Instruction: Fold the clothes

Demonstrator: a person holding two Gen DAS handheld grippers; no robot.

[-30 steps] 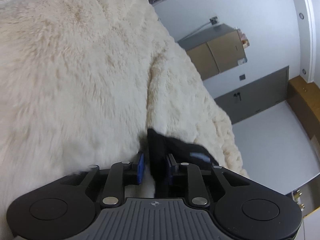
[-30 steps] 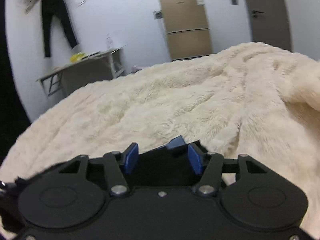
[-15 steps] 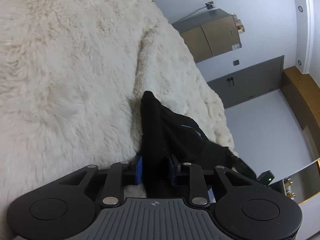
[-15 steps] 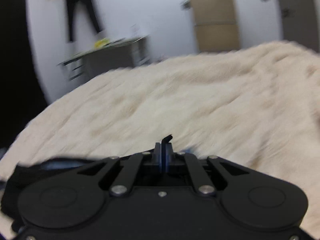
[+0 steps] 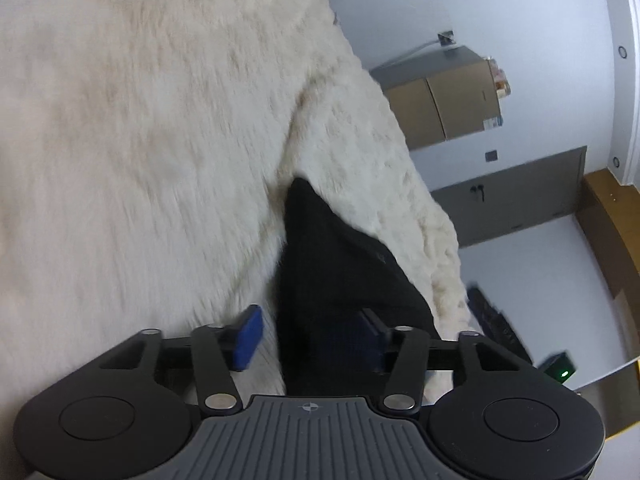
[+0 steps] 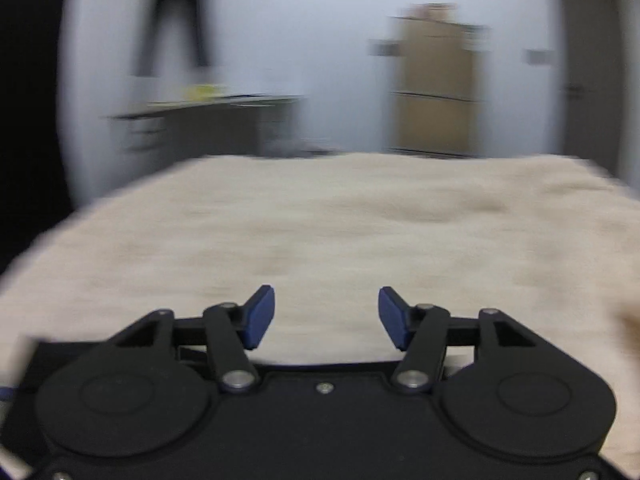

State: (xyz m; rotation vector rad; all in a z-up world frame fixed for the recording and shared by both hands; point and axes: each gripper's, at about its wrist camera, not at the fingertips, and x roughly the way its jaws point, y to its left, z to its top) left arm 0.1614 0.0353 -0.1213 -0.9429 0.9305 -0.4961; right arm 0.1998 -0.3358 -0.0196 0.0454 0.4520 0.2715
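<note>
A black garment (image 5: 332,264) lies in a narrow heap on the cream fluffy blanket (image 5: 140,140). In the left wrist view it runs straight back between the fingers of my left gripper (image 5: 310,334). That gripper is open, and the cloth rests against its right pad (image 5: 372,338), clear of the left one. My right gripper (image 6: 326,316) hovers open over the blanket (image 6: 360,220) with nothing between its blue pads. The right wrist view is blurred. A dark strip of cloth (image 6: 60,350) shows at its lower left, behind the gripper body.
The blanket's edge drops off to the right in the left wrist view, by a small device with a green light (image 5: 560,372). Beyond stand a brown fridge (image 5: 452,96) and a grey door (image 5: 516,196). A grey table (image 6: 208,116) and hanging dark clothing (image 6: 176,12) line the far wall.
Both grippers were shut on the black garment half a second ago and have now opened. The right gripper has swung away, so its view is smeared. The garment has sunk lower on the blanket.
</note>
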